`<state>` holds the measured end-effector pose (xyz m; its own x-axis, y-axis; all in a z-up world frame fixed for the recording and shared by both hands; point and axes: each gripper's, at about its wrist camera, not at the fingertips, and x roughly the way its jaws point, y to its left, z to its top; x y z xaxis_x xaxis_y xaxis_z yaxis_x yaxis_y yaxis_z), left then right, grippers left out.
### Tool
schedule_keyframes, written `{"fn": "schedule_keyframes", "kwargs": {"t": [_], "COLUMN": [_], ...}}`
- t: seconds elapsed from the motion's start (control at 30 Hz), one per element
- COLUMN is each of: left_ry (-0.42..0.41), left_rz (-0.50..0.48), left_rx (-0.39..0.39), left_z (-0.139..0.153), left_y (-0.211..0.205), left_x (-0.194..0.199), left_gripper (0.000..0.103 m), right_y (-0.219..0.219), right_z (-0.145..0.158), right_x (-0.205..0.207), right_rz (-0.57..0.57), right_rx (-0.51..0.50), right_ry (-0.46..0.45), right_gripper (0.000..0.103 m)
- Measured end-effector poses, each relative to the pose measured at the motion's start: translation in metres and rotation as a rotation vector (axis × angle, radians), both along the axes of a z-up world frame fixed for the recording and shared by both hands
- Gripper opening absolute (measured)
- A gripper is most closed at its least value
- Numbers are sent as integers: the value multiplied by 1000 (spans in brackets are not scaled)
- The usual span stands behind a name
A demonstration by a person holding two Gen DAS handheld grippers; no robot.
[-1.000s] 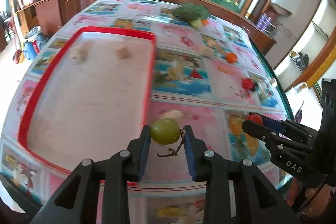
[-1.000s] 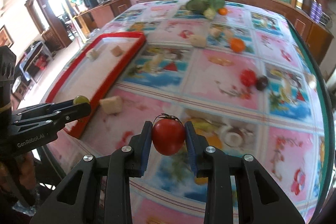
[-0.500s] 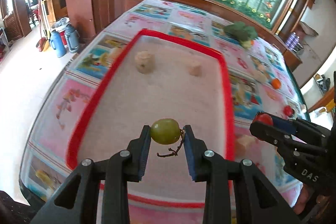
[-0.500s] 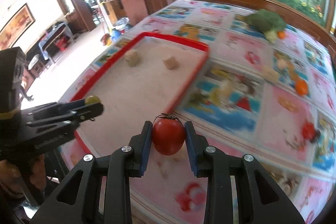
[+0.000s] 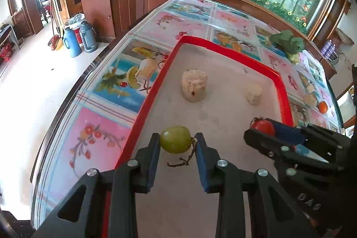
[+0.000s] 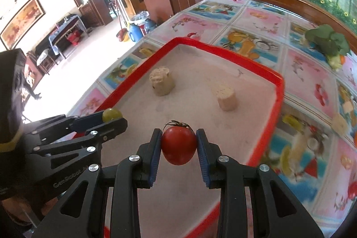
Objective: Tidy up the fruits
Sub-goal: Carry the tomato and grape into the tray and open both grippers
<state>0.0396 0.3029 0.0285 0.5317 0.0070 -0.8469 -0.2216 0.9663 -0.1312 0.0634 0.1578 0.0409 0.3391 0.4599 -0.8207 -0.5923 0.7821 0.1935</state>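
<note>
Both fruits are in the carrying step, held over the red-rimmed tray (image 5: 283,90) that lies near the bench's (image 5: 104,133) left edge. The left gripper (image 5: 176,144) has its fingers clamped on a green grape (image 5: 175,142), a dry bit of stem hanging off its right side; it hangs above the tray's pale floor, just inside the rim nearest the bench's left edge. The right gripper (image 6: 179,145) has its fingers clamped on a small red tomato (image 6: 179,145) with its calyx uppermost, held over the near middle of the tray. Neither fruit touches the tray as far as I can tell.

Two pale cylindrical chunks (image 6: 162,81) (image 6: 226,97) stand on the tray towards its far end, well apart from both grippers. A leafy green vegetable (image 6: 328,39) and an orange fruit (image 5: 322,106) remain out on the bench toward its far right side.

The step in hand looks like delivery into the tray. The next move calls for lowering each fruit until it rests on the tray floor, clear of the two chunks and of each other, and only then parting the fingers gently, since both fruits are round and would likely roll if dropped
</note>
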Motion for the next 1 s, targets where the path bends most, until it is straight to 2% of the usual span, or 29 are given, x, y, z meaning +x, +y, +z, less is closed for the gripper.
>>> {"fn": "schedule_keyframes", "kwargs": {"t": [0.23, 0.73, 0.8, 1.0], "left_ry": [17, 31, 32, 22], "left_rz": [-15, -8, -6, 16], "left_rx": [18, 37, 47, 83], "left_z": [-9, -14, -14, -10], "left_y": [1, -1, -3, -6], "left_x": [13, 17, 17, 12], "left_gripper": [34, 35, 37, 53], "right_y": [10, 13, 11, 6], "right_z": [-17, -21, -20, -16], "right_x": [16, 15, 14, 9], "right_rz": [-11, -10, -12, -18], "right_rx": [-30, -48, -50, -59], "right_ry": [23, 20, 25, 19], "right_gripper": [30, 32, 33, 34]}}
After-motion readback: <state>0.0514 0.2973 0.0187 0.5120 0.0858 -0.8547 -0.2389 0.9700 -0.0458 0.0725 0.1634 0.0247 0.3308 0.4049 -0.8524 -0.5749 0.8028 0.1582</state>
